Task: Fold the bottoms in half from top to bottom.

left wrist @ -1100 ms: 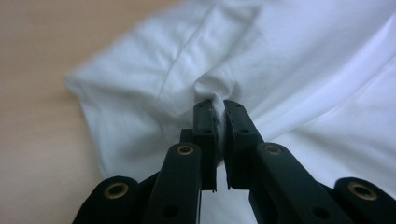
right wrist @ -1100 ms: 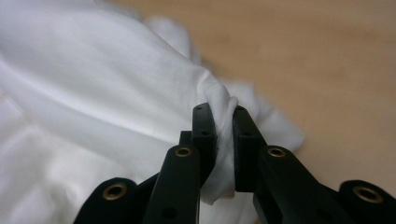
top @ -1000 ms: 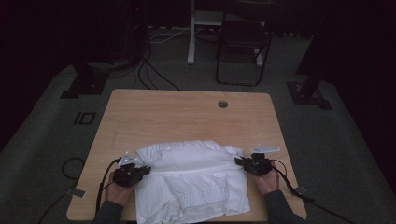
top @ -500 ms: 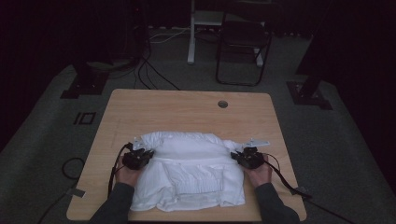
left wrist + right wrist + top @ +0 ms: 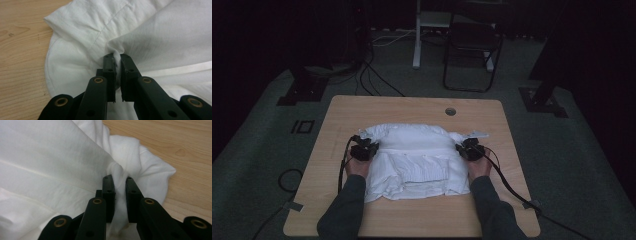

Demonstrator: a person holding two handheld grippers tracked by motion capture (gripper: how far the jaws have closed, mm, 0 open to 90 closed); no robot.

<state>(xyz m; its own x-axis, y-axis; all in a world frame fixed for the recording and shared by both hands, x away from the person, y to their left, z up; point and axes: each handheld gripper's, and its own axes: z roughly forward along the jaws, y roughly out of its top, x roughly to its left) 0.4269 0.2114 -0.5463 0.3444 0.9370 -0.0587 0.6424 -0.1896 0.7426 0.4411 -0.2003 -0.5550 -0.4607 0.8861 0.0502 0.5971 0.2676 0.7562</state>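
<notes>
A white garment (image 5: 412,160) lies crumpled on the wooden table (image 5: 412,107), its near part flat and its far part bunched into a raised fold. My left gripper (image 5: 364,150) is at the garment's left side, shut on a pinch of the white cloth (image 5: 117,57). At the right side my right gripper (image 5: 471,148) is shut on another bunch of the cloth (image 5: 119,173). Between the two grippers the fabric is pulled taut. Both of the person's forearms come in from the table's near edge.
A round cable hole (image 5: 450,111) sits in the table's far right part. Bare wood shows beyond the garment and along both sides. A black chair (image 5: 472,45) and a white post (image 5: 417,35) stand on the floor behind. Cables trail off the table's right and left near corners.
Both grippers have moved away from the person toward the table's far side, carrying the garment's held edge over the rest of the cloth.
</notes>
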